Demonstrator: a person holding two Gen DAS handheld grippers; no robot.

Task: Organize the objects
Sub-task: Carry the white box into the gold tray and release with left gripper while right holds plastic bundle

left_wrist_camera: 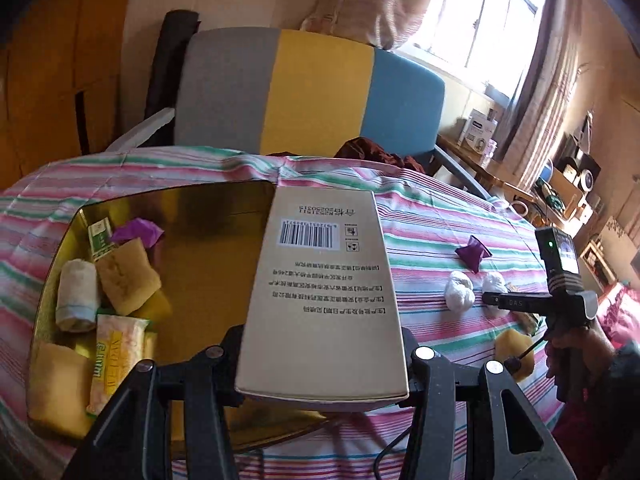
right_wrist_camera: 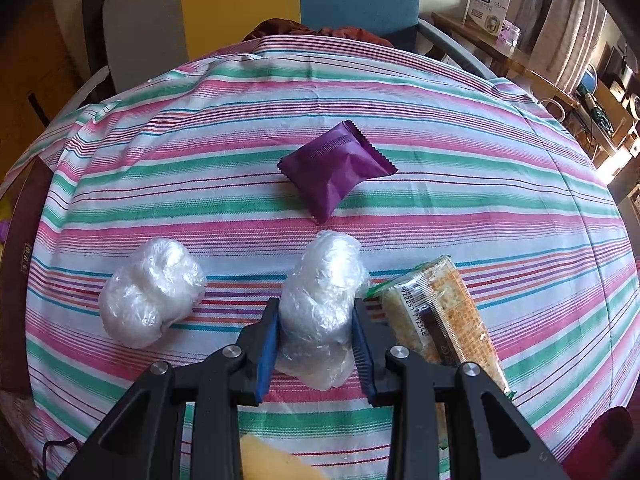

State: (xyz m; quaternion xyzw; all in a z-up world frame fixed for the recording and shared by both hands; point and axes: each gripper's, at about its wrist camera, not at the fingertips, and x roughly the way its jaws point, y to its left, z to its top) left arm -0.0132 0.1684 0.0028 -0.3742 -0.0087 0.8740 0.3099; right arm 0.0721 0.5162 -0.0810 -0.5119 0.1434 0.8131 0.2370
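Right wrist view: right gripper [right_wrist_camera: 316, 344] jaws pinch the soft plastic bundle [right_wrist_camera: 320, 308] on the bench, which could slip; left gripper [left_wrist_camera: 320, 364] clamps a box [left_wrist_camera: 324, 292] over the tray [left_wrist_camera: 52, 264].

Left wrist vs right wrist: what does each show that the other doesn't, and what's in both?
Left wrist only: the left claw shut on a tan barcoded box, above a gold tray of wrapped snacks and a rolled towel; the right claw seen from outside.

Right wrist only: the right claw closed on a plastic-wrapped white bundle, with a cracker packet beside it.

Both: the striped tablecloth, purple sachet, the second white bundle, the grey-yellow-blue chair.
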